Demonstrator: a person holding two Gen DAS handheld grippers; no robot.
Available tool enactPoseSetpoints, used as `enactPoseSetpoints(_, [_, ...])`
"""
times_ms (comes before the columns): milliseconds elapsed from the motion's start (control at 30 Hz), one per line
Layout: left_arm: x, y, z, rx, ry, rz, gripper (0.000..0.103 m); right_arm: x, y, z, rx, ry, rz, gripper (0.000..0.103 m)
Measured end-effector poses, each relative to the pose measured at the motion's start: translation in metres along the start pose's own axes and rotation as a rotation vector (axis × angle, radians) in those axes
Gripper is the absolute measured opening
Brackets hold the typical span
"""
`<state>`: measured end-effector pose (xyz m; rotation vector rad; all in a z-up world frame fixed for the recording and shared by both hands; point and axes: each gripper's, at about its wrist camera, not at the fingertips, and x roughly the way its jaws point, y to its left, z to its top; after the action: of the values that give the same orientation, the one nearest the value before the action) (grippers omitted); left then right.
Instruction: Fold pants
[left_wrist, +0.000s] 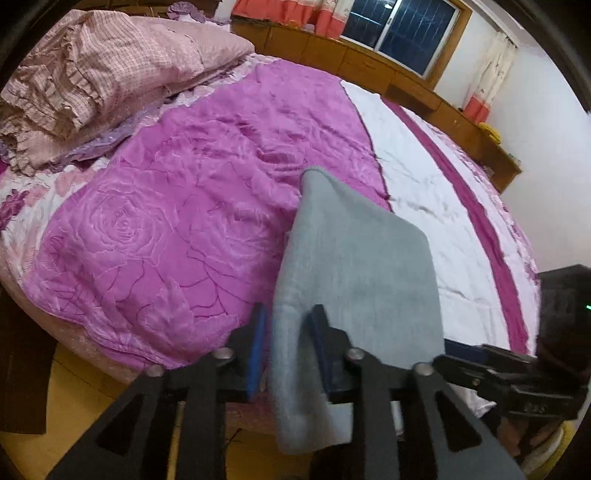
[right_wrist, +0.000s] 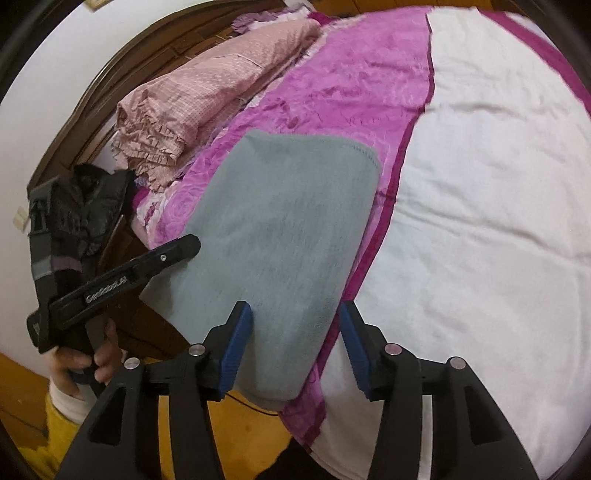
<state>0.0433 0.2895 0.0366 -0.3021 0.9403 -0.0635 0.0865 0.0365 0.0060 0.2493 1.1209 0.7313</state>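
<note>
Left wrist view: the pants (left_wrist: 354, 266) are a soft, fleecy grey-blue cloth, folded into a flat rounded slab that lies on the near edge of the bed (left_wrist: 424, 192), across the seam between a glossy magenta quilt (left_wrist: 177, 221) embossed with roses and a matte white cover (left_wrist: 424, 177). A crumpled pink checked bedding bundle (left_wrist: 92, 74) with ruffled trim sits at the far left, below a wooden ledge (left_wrist: 369, 62) and a dark window (left_wrist: 402, 33).

The left gripper (left_wrist: 288, 343) points steeply down at the near left edge of the pants. Its blue ribbed pads (left_wrist: 258, 350) stand partly apart with a thick fold of cloth between them; whether they press on it I cannot tell.

In the right wrist view the right gripper (right_wrist: 295, 332) also tilts downward, over the near right corner of the pants (right_wrist: 295, 221). Its fingers are spread wide: the left pad (right_wrist: 236, 347) lies against the cloth, while the other pad (right_wrist: 354, 347) stands clear beside its edge, so nothing is pinched. A hand (right_wrist: 85, 365) grasps the left gripper's black handle at the lower left.
</note>
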Motion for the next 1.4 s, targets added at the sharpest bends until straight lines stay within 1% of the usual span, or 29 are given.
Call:
enactPoseSetpoints(33, [0.001,0.001,0.001,-0.002,0.005,-0.014,0.04,0.001,-0.003,0.0,0.017,0.001,0.013,0.045])
enactPoseSetpoints(133, [0.004,0.002,0.004,-0.009,0.017,-0.03,0.044,0.007,-0.008,0.001,0.056,0.005,0.041,0.046])
enactPoseSetpoints(167, [0.006,0.001,0.005,-0.009,0.027,-0.028,0.047,0.01,-0.009,0.001,0.069,0.01,0.048,0.047])
enactPoseSetpoints(233, [0.015,0.002,0.006,0.007,0.068,-0.026,0.052,0.014,-0.012,0.001,0.086,0.02,0.06,0.047])
enactPoseSetpoints(300, [0.025,0.002,0.005,0.022,0.104,-0.04,0.053,0.022,-0.015,0.0,0.107,0.04,0.073,0.047])
enactPoseSetpoints(400, [0.037,0.007,0.005,0.003,0.143,-0.109,0.056,0.032,-0.017,0.001,0.122,0.051,0.083,0.049])
enactPoseSetpoints(467, [0.046,0.011,0.007,-0.027,0.166,-0.153,0.063,0.036,-0.017,0.002,0.121,0.046,0.095,0.05])
enactPoseSetpoints(500, [0.052,0.015,0.009,-0.047,0.179,-0.182,0.064,0.038,-0.017,0.003,0.118,0.042,0.098,0.051])
enactPoseSetpoints(567, [0.058,0.018,0.009,-0.067,0.185,-0.211,0.065,0.042,-0.014,0.007,0.108,0.036,0.095,0.052])
enactPoseSetpoints(633, [0.06,0.019,0.01,-0.068,0.18,-0.229,0.065,0.046,-0.013,0.01,0.102,0.029,0.097,0.054])
enactPoseSetpoints(700, [0.06,0.017,0.01,-0.051,0.17,-0.229,0.065,0.049,-0.012,0.012,0.107,0.025,0.101,0.054])
enactPoseSetpoints(733, [0.06,0.016,0.009,-0.049,0.167,-0.232,0.061,0.05,-0.012,0.013,0.113,0.023,0.105,0.054])
enactPoseSetpoints(767, [0.059,0.015,0.009,-0.049,0.163,-0.243,0.054,0.05,-0.013,0.014,0.118,0.022,0.109,0.054])
enactPoseSetpoints(800, [0.059,0.014,0.009,-0.054,0.161,-0.257,0.051,0.051,-0.013,0.015,0.122,0.021,0.114,0.053])
enactPoseSetpoints(867, [0.056,0.014,0.009,-0.061,0.157,-0.255,0.047,0.049,-0.012,0.016,0.122,0.016,0.117,0.039])
enactPoseSetpoints(967, [0.05,0.012,0.008,-0.069,0.144,-0.247,0.043,0.042,-0.01,0.015,0.107,0.001,0.131,0.029])
enactPoseSetpoints(1033, [0.045,0.011,0.006,-0.072,0.134,-0.239,0.042,0.038,-0.006,0.016,0.092,-0.005,0.133,0.027])
enactPoseSetpoints(1133, [0.036,0.008,0.005,-0.077,0.117,-0.233,0.04,0.03,0.001,0.016,0.071,-0.012,0.142,0.025])
enactPoseSetpoints(1267, [0.028,0.003,0.001,-0.105,0.118,-0.262,0.038,0.016,0.005,0.015,0.055,-0.023,0.147,0.025])
enactPoseSetpoints(1400, [0.018,-0.012,-0.004,-0.105,0.101,-0.274,0.038,-0.001,0.002,0.012,0.053,-0.032,0.157,0.024])
